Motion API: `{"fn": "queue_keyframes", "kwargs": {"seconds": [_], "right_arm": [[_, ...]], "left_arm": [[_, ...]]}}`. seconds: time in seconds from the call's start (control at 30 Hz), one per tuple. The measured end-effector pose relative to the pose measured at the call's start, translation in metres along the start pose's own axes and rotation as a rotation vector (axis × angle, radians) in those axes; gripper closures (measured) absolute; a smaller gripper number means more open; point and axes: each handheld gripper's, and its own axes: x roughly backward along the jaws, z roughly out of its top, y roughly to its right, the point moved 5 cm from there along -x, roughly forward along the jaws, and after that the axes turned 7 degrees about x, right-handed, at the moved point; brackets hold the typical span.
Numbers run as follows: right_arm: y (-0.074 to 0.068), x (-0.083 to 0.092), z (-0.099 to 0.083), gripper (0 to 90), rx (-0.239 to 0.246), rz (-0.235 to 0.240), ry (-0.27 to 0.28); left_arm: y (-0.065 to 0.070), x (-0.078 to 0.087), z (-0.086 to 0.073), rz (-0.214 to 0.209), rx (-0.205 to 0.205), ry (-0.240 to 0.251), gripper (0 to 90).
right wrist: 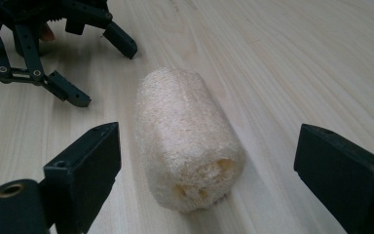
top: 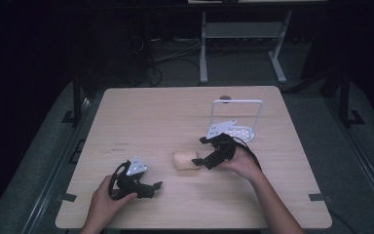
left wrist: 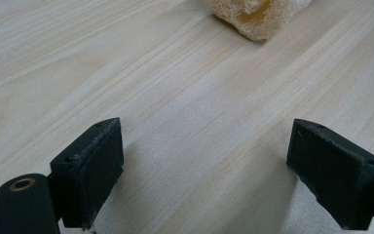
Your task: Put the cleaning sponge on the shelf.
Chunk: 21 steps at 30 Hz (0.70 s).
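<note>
In the high view, a pale loofah sponge [top: 185,161] lies on the desk [top: 151,117] near its middle, a little toward the front edge; the right claw [top: 200,161] sits just beside its right end, the left claw [top: 157,187] rests near the front edge toward the left corner, and a white wire rack [top: 237,118] stands toward the back right. In the left gripper view, the left claw [left wrist: 204,178] is spread wide over bare wood, with the sponge [left wrist: 255,14] lying well ahead. In the right gripper view, the right claw [right wrist: 207,183] gapes wide with the sponge [right wrist: 187,139] lying between its jaws, touching neither, and the left claw [right wrist: 104,73] stands open beyond it.
</note>
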Motion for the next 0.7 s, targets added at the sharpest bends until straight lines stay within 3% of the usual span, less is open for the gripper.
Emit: {"fn": "queue_keyframes", "kwargs": {"seconds": [0.7], "right_arm": [[-0.003, -0.027, -0.002, 9.8, 0.036, 0.064, -0.022]], "left_arm": [[0.0, 0.0, 0.0, 0.0, 0.0, 0.0, 12.8]]}}
